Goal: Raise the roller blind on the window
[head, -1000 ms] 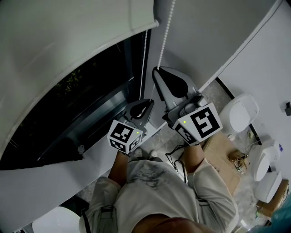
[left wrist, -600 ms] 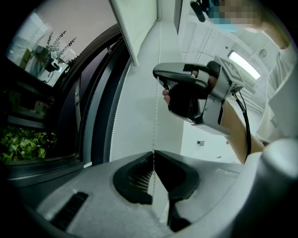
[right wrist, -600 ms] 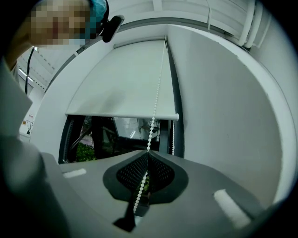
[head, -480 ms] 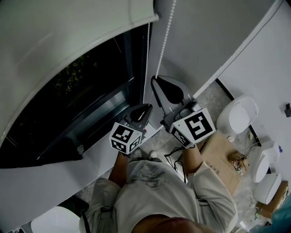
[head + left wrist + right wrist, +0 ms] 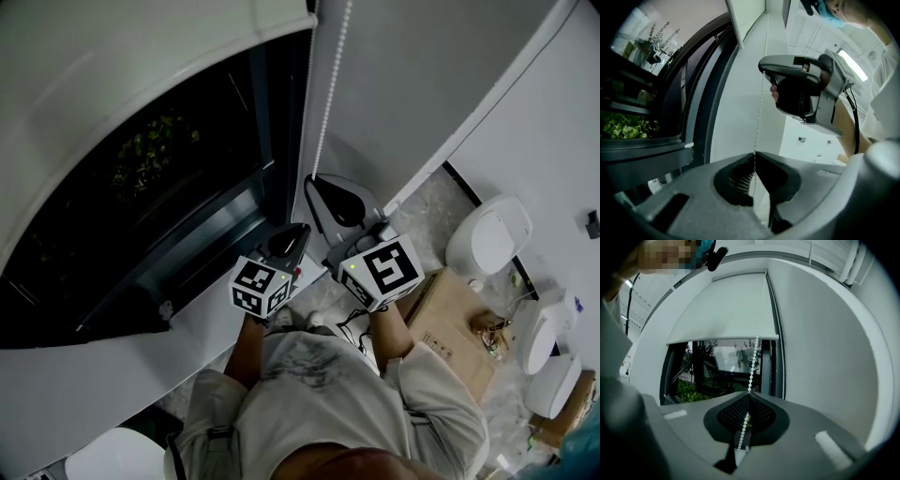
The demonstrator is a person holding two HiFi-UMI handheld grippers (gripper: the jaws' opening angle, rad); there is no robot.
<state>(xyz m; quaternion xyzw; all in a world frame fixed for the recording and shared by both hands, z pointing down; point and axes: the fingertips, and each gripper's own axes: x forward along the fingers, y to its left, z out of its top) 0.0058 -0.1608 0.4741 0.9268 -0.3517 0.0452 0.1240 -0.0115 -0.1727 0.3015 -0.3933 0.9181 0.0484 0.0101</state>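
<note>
The white roller blind (image 5: 131,66) covers the top of the dark window (image 5: 169,178); in the right gripper view its bottom edge (image 5: 722,339) hangs above the glass. A white bead chain (image 5: 330,94) runs down the wall beside the frame. My right gripper (image 5: 312,181) is shut on this chain, which passes up from its closed jaws (image 5: 749,393). Lower down, my left gripper (image 5: 298,229) is shut on the same chain (image 5: 759,112), just below the right gripper (image 5: 799,86); its jaws meet at the bead line (image 5: 754,153).
A grey windowsill (image 5: 202,323) runs under the window. White toilet bowls (image 5: 489,234) and a cardboard box (image 5: 459,314) stand on the floor at the right. The person's torso (image 5: 319,403) fills the bottom of the head view.
My right gripper has moved down along the wall with the chain in it, toward the left gripper. The blind's bottom edge has risen, showing more window. The left gripper has barely moved.
</note>
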